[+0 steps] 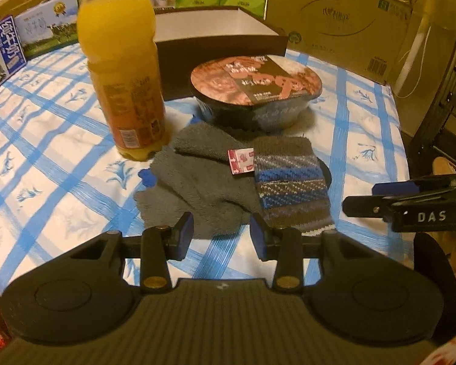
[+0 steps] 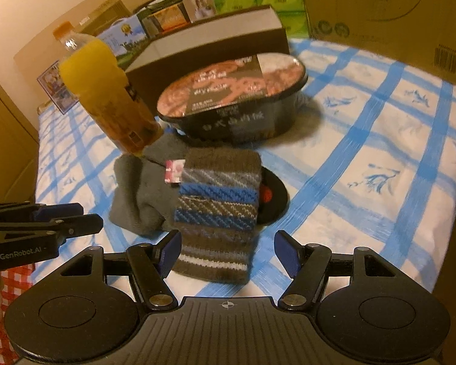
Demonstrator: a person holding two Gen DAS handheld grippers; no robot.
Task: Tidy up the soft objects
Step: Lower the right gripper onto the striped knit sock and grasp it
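Observation:
A fuzzy grey sock [image 1: 197, 182] lies crumpled on the blue-checked cloth, with a pink paper tag [image 1: 241, 160] at its right edge. Against it lies a knitted sock [image 1: 291, 182] striped brown, blue and grey. My left gripper [image 1: 222, 231] hovers open over the grey sock's near edge, and its pads press on nothing. In the right wrist view the striped sock [image 2: 219, 213] has its near end between the open fingers of my right gripper [image 2: 228, 245], without being squeezed. The grey sock [image 2: 136, 200] sits to its left. Each gripper shows in the other's view: the right gripper [image 1: 367, 197], the left gripper [image 2: 88, 216].
An orange juice bottle [image 1: 121, 60] stands touching the grey sock's far end. A sealed noodle bowl [image 1: 255, 91] sits just behind the socks, with an open dark box [image 1: 215, 30] behind it. A black disc [image 2: 273, 200] lies partly under the striped sock. Cartons line the back.

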